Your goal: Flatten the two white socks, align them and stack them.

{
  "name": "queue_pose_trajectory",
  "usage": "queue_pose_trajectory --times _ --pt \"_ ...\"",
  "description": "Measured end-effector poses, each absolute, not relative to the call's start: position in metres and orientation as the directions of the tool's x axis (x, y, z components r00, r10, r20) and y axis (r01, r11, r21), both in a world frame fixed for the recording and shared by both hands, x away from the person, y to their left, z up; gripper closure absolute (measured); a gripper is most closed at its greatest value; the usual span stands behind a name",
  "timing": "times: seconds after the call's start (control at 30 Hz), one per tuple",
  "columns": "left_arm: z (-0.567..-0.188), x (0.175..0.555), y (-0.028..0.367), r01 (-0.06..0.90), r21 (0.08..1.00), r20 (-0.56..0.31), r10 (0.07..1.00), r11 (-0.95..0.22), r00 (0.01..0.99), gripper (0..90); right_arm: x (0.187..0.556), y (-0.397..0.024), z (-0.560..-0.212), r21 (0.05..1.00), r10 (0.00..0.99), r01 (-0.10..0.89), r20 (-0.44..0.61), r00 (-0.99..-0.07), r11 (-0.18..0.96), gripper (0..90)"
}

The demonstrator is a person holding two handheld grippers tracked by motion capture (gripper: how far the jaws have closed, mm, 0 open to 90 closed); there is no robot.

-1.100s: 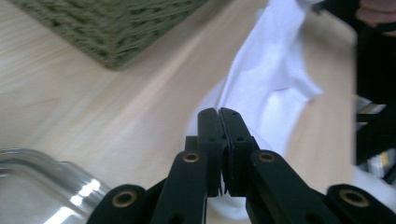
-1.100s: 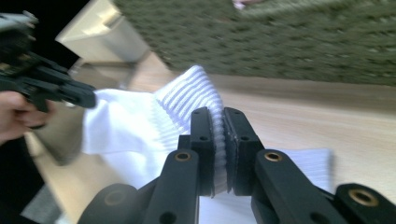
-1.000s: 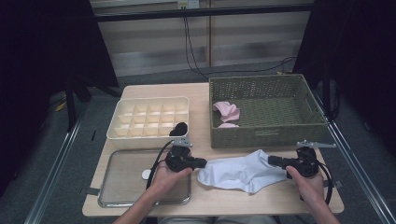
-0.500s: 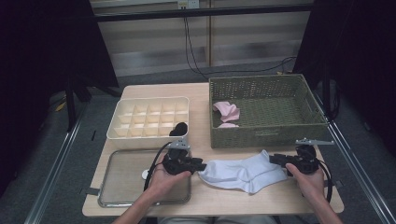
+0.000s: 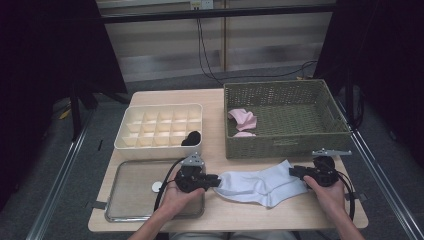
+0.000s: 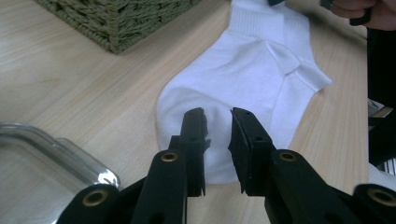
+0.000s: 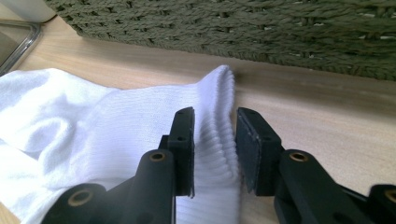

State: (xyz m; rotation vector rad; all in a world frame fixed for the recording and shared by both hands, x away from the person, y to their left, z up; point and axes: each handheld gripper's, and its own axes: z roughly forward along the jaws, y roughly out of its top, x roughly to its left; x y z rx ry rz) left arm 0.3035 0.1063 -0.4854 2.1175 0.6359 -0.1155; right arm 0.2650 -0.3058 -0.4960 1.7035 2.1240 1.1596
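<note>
Two tongs sit at the ends of one white sock, which lies flat on the table in front of the woven basket. I have the left tongs at the toe end: in the left gripper view the jaws stand a narrow gap apart over the rounded toe, with the white cloth below and between them, and I cannot tell whether they touch it. My right tongs are at the cuff end; in the right gripper view the jaws stand slightly apart with the ribbed cuff edge running up between them, not pinched. The sock stretches away from the left tongs toward my right hand. Just beside my left hand lies a metal tray, and beyond it a cream divided box with something dark in one front compartment. Pink cloth lies inside the basket.
</note>
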Motion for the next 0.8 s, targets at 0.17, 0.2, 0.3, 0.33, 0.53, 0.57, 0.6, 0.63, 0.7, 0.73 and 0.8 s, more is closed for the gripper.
queue_pose_trajectory --times 0.17,0.2,0.3,0.33,0.53,0.57,0.6,0.63,0.7,0.73,0.8 --pt "-0.486 0.296 0.099 0.463 0.737 -0.311 0.361 -0.492 0.879 70.5 0.267 -0.304 -0.498 0.653 0.896 0.755 0.301 -0.326 0.056 77.1" --pt "-0.487 0.294 0.098 0.455 0.74 -0.305 0.355 -0.496 0.884 69.8 0.267 -0.304 -0.498 0.649 0.895 0.759 0.306 -0.326 0.055 80.3" --pt "-0.49 0.293 0.097 0.448 0.739 -0.302 0.347 -0.503 0.888 66.7 0.267 -0.303 -0.497 0.648 0.894 0.76 0.304 -0.33 0.06 82.8" --pt "-0.493 0.294 0.094 0.453 0.731 -0.307 0.346 -0.51 0.887 65.8 0.267 -0.303 -0.497 0.647 0.893 0.76 0.304 -0.331 0.061 83.0" --pt "-0.499 0.297 0.089 0.441 0.707 -0.292 0.339 -0.553 0.894 60.3 0.267 -0.303 -0.498 0.646 0.891 0.761 0.309 -0.333 0.06 82.8" --pt "-0.5 0.297 0.088 0.448 0.707 -0.297 0.345 -0.547 0.89 60.0 0.267 -0.303 -0.498 0.646 0.89 0.761 0.312 -0.332 0.058 82.8" --pt "-0.501 0.297 0.087 0.45 0.709 -0.299 0.347 -0.543 0.889 60.3 0.267 -0.303 -0.499 0.645 0.89 0.762 0.314 -0.33 0.056 82.8" --pt "-0.5 0.297 0.087 0.452 0.703 -0.29 0.358 -0.55 0.887 62.3 0.267 -0.303 -0.499 0.646 0.89 0.761 0.313 -0.332 0.057 82.8" --pt "-0.5 0.298 0.087 0.448 0.697 -0.275 0.369 -0.56 0.888 71.2 0.267 -0.303 -0.499 0.647 0.889 0.76 0.312 -0.335 0.059 82.8" --pt "-0.499 0.298 0.087 0.447 0.696 -0.271 0.372 -0.562 0.888 76.8 0.267 -0.303 -0.499 0.647 0.889 0.76 0.312 -0.335 0.059 82.8" --pt "-0.499 0.299 0.088 0.452 0.701 -0.277 0.373 -0.552 0.886 85.2 0.268 -0.303 -0.498 0.648 0.887 0.759 0.315 -0.338 0.059 83.1"
